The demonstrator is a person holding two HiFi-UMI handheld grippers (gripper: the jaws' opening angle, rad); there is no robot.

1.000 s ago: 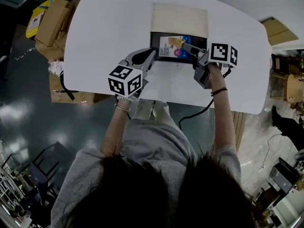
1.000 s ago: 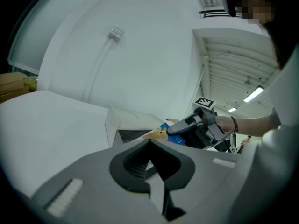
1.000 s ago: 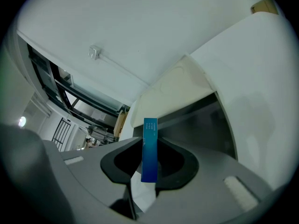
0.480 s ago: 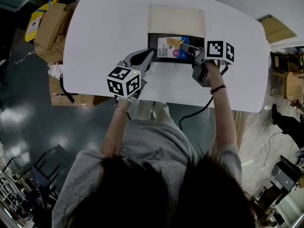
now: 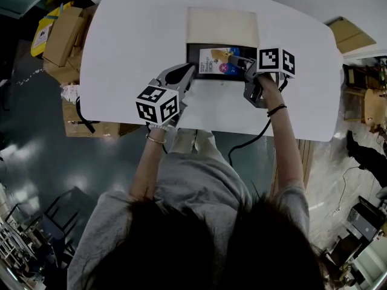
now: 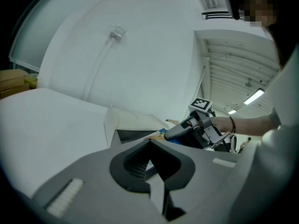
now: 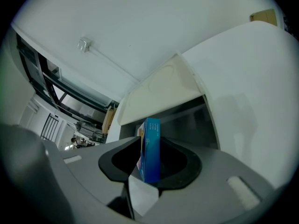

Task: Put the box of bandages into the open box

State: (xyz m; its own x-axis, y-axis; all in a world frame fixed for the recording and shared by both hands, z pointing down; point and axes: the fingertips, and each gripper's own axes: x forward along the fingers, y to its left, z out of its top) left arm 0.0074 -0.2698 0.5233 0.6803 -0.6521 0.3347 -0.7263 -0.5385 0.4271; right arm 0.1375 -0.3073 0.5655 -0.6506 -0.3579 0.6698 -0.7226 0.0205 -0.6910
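- Plainly the box of bandages is down inside the open box, printed face up and towards the right of the dark interior. I judge the placing all but done.
- Its lid flap is folded back flat on the far side, which leaves the mouth clear for a reach in from the near side.
- At the bandage box's right end is the right hand-held gripper, with the narrow blue edge between its jaws. The jaws are opening, and a dark gap shows on one side of the edge, so the hold is letting go.
- By the open box's near left corner sits the left hand-held gripper, jaws apart and empty, probably placed to steady the open box.
- Both boxes sit on the white table, towards its far middle.
- Right forearm stretched straight forward, wrist level; left forearm bent, angling inward.
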